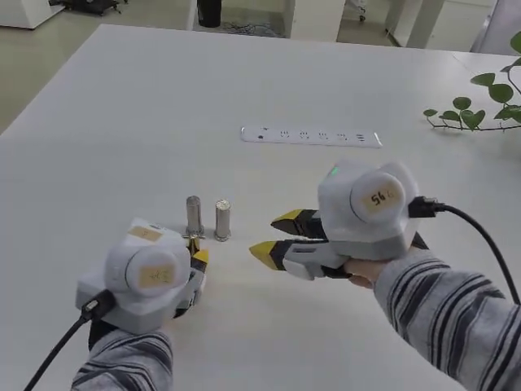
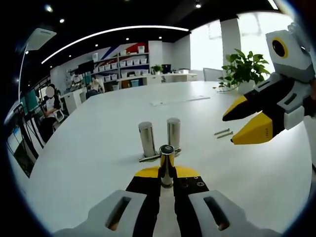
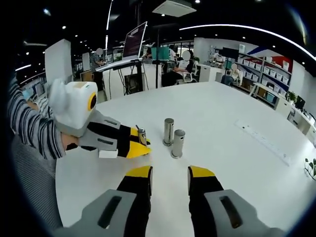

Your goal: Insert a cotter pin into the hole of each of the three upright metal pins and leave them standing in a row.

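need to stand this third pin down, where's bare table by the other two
Bare table lies between the standing pins and the power strip, and left of them. Crowded to their right: the right gripper and loose cotter pins.

I work at a wide white table (image 1: 122, 106) in an open office. A leafy plant (image 1: 482, 102) sits to my right, shelves of bins (image 2: 123, 63) line the far wall, and curved light strips (image 2: 113, 32) run overhead.

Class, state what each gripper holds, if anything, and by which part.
The left gripper clamps an upright metal pin by its shaft, below the top; the right gripper is open, holding nothing.
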Motion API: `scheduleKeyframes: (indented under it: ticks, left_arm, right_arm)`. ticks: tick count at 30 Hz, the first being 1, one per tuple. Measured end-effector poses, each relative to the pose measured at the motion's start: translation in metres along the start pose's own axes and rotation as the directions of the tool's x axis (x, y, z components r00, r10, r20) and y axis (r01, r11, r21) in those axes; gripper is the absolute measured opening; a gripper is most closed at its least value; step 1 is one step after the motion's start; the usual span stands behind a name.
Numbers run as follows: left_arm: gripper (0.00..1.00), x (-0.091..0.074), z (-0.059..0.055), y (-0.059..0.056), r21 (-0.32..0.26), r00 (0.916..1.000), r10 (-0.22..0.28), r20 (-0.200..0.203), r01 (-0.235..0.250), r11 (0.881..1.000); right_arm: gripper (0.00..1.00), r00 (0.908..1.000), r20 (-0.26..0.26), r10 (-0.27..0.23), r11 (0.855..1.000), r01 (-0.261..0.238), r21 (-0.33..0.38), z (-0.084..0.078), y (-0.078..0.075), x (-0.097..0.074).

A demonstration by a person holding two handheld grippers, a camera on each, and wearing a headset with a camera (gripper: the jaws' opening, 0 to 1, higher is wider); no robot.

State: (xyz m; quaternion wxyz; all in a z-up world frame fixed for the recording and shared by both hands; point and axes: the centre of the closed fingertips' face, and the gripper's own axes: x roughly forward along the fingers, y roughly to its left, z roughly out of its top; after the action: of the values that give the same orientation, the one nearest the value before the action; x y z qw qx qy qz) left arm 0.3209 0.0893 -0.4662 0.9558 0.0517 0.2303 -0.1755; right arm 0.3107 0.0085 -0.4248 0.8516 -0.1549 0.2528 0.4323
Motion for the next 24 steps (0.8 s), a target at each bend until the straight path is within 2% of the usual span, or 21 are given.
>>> scheduleKeyframes:
  ticks: [10,24]
  left_arm:
    - [0.05,0.002,-0.008,0.001,-0.018,0.9998,0.003,-0.020,-0.003,1.000]
    - [0.06,0.001,-0.007,0.001,-0.022,0.9998,0.015,-0.012,-0.015,1.000]
  right_arm:
    - [0.25,0.9997,0.023,-0.004,0.999,0.003,0.039,0.001,-0.001,0.006]
    - [0.25,0.9995,0.027,-0.015,0.997,0.013,0.076,0.001,-0.004,0.013]
